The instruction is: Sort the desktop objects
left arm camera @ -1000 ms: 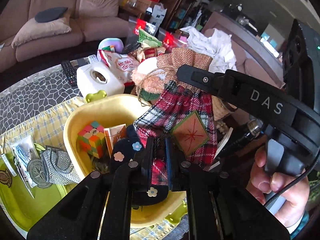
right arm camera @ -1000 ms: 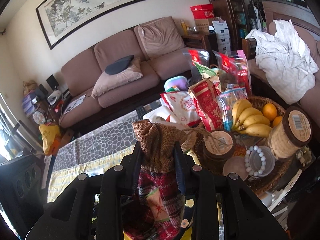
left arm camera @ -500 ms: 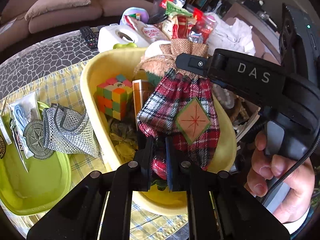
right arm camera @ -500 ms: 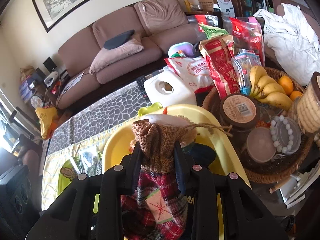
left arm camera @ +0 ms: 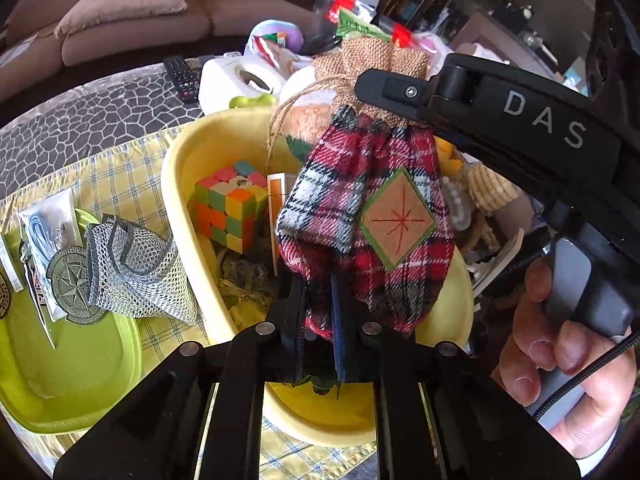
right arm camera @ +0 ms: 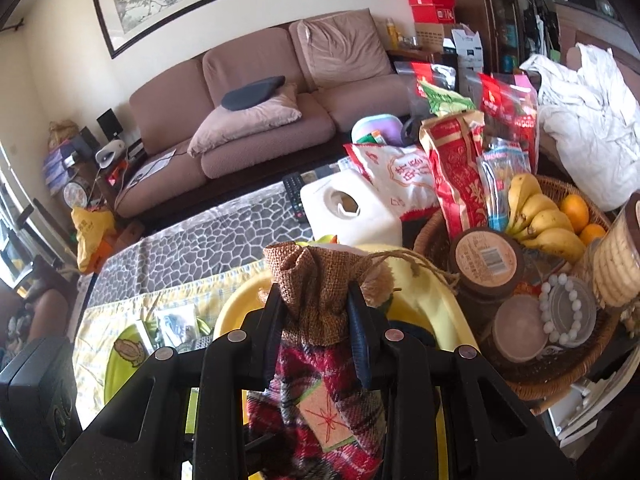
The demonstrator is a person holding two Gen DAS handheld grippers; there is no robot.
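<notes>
Both claws, L (left arm camera: 318,316) & R (right arm camera: 316,320), clamp plaid pouch (left arm camera: 368,220) over yellow tub (left arm camera: 176,168) w/ cube (left arm camera: 230,204); fruit basket (right arm camera: 560,376) crowds R.

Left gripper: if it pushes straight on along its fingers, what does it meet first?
The left gripper is already shut on the plaid pouch; beyond that, probably the yellow basin's contents, though depth is unclear.

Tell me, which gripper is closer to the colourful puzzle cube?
Left. The left gripper pinches the plaid pouch's bottom right beside the colourful puzzle cube; the right gripper grips its burlap neck higher up.
</notes>
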